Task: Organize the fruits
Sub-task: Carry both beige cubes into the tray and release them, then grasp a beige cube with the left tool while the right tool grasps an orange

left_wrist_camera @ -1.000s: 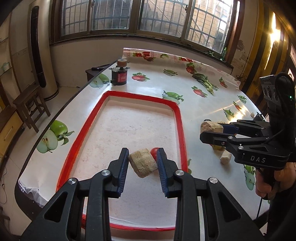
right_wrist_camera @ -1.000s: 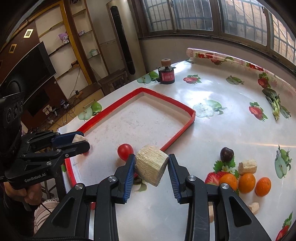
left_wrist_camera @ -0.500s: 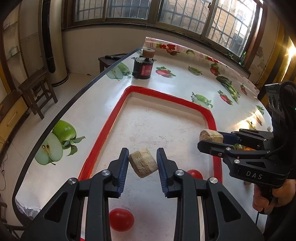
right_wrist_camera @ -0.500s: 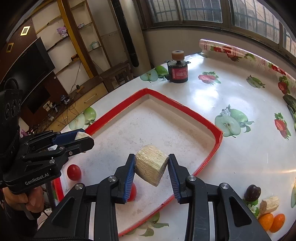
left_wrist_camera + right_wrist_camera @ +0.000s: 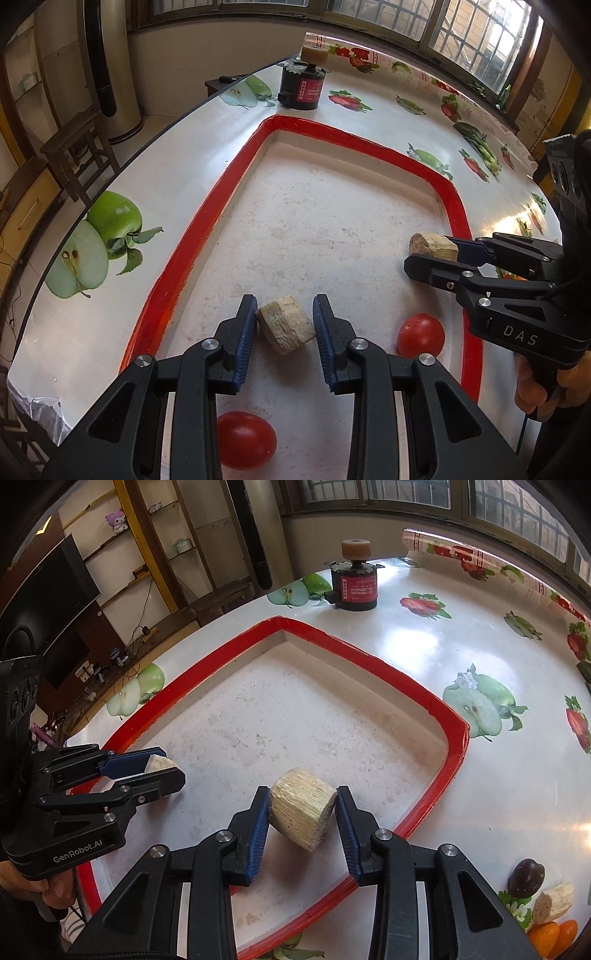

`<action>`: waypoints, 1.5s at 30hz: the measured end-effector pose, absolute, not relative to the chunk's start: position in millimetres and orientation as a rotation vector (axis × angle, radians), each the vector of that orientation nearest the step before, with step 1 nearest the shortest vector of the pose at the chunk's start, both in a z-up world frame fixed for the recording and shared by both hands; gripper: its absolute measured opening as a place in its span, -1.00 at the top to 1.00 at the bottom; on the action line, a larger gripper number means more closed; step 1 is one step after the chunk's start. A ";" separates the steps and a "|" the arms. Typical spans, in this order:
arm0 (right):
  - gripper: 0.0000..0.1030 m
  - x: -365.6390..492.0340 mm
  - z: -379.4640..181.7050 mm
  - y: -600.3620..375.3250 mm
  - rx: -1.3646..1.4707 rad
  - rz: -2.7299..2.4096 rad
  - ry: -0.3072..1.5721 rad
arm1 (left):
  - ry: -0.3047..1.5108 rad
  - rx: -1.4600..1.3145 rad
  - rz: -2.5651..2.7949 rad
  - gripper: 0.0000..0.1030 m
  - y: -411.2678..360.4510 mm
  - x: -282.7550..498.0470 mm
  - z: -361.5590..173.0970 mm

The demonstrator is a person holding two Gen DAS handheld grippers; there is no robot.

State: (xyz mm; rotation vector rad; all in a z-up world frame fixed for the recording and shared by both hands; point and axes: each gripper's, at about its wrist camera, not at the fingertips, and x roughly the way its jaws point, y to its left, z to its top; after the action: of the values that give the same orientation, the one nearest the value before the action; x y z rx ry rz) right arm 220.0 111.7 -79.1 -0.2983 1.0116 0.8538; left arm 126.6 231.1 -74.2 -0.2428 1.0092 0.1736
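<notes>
A glossy worktop (image 5: 177, 184) printed with apples and strawberries filled the left wrist view, with barred windows behind it and a wooden stool (image 5: 77, 147) on the floor to its left. On it lay a red-rimmed tray (image 5: 207, 229) with a pale, speckled floor. The left gripper (image 5: 285, 323) hovered above the tray, its blue ribbed fingers (image 5: 246, 332) closed on a fibrous beige cane chunk (image 5: 286, 324). Two smooth red tomatoes (image 5: 421, 334) lay on the tray floor near it. The right gripper (image 5: 424, 254) reached in from the right. In the right wrist view, shelves and a dark television (image 5: 48, 609) lined the wall. The right gripper (image 5: 302, 818) pinched a thicker cane chunk (image 5: 301, 814) over the tray's near corner. A black cylindrical motor (image 5: 354, 587) stood beyond the tray; a dark plum (image 5: 526, 877), a cane piece and oranges (image 5: 554, 932) lay together outside it.
</notes>
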 end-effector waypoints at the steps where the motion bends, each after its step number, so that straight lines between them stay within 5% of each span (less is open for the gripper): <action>1: 0.27 220.1 -78.9 111.4 -0.297 0.852 1.012 | 1.010 -0.239 0.182 0.44 231.2 125.9 -73.7; 3: 0.21 219.3 -76.0 109.8 -0.292 0.851 1.005 | 1.002 -0.226 0.196 0.44 231.8 122.5 -70.9; 6: -0.14 216.7 -66.6 103.0 -0.272 0.845 0.982 | 0.986 -0.218 0.215 0.29 231.6 116.9 -64.6; 8: -0.14 214.2 -58.4 97.2 -0.260 0.848 0.963 | 0.971 -0.219 0.222 0.14 230.7 113.1 -59.2; 22: -0.14 186.1 -17.0 39.1 -0.175 0.831 0.886 | 0.920 -0.203 0.178 0.14 196.8 100.5 -31.7; 25: -0.14 182.4 -16.4 21.5 -0.156 0.810 0.885 | 0.913 -0.195 0.164 -0.02 187.2 98.4 -27.5; 45: -0.26 173.8 -34.1 -103.6 -0.045 0.578 0.906 | 0.917 -0.154 0.023 -0.02 114.9 99.6 -24.1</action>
State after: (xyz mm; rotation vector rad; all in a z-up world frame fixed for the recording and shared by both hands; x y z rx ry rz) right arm 173.8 -103.6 -34.1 -0.0450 0.9065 0.5783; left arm 99.6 114.9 -24.1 -0.1541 0.9171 0.0226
